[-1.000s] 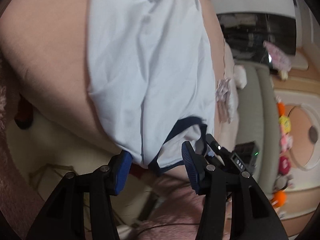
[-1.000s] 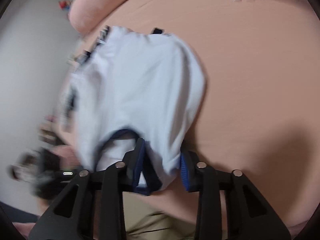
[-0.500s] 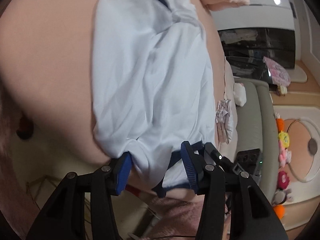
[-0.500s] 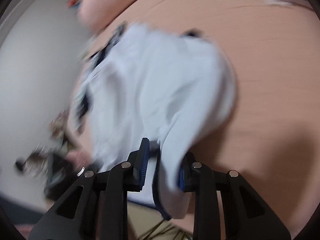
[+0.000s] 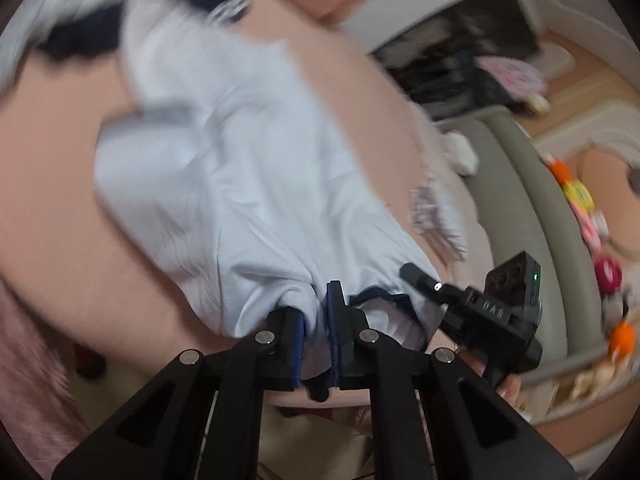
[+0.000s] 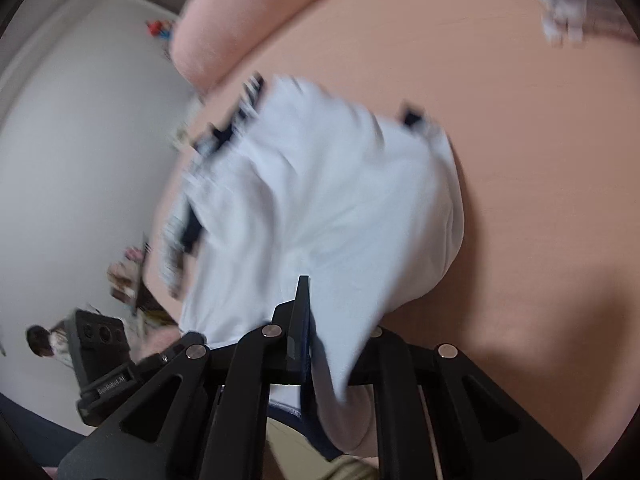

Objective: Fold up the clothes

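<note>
A pale blue shirt with navy trim (image 5: 240, 184) lies on a peach bed sheet (image 5: 48, 168); it also shows in the right wrist view (image 6: 332, 208). My left gripper (image 5: 318, 332) is shut on the shirt's near edge by the navy-trimmed opening. My right gripper (image 6: 332, 344) is shut on the same near edge, with cloth draped over its right finger. The right gripper's body shows in the left wrist view (image 5: 500, 312), close beside the left one. Both views are motion-blurred.
A pink pillow (image 6: 240, 24) lies at the head of the bed. A small patterned cloth (image 5: 432, 212) lies near the bed's right edge. A grey-green padded rail (image 5: 520, 208) and colourful toys (image 5: 580, 200) stand beyond. A white wall (image 6: 80, 160) is to the left.
Both grippers have closed on the shirt's near edge. The shirt has been pulled and shifted on the sheet, and both cameras are moving.
</note>
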